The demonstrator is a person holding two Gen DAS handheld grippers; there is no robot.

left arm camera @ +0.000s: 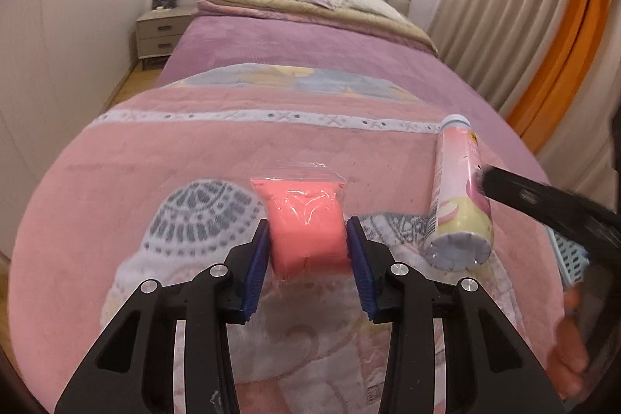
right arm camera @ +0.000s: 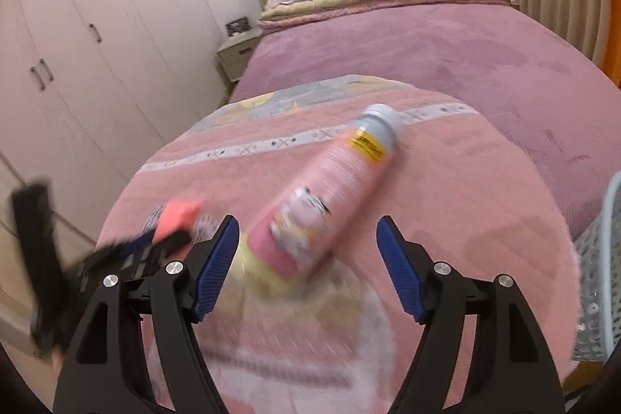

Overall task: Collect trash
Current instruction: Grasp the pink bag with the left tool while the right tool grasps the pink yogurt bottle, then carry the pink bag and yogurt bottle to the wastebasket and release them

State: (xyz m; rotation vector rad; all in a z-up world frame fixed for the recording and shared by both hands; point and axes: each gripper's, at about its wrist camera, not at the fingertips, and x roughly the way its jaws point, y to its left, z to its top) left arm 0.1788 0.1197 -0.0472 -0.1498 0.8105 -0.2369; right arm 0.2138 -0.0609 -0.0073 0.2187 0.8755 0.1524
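1. Risk: the pink bag [left arm camera: 306, 220] is slack plastic; a pinch taken only at its near end may slip as it lifts off the bed [left arm camera: 295, 45].
2. Risk: the tube [right arm camera: 322, 196] lies loose on the blanket [right arm camera: 458, 220], lower centre of the right view, and may roll if nudged off-centre.
3. Left claw [left arm camera: 307, 251]: partly closed, pads against both sides of the bag, centre frame.
4. Right claw [right arm camera: 306, 258]: open wide, pads clear of the tube's near end.
5. Basket [right arm camera: 597, 258] sits at the right edge.

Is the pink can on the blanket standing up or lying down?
Lying down. The pink can rests on its side on the blanket, its round base facing the left wrist camera and its cap end pointing toward the pillows.
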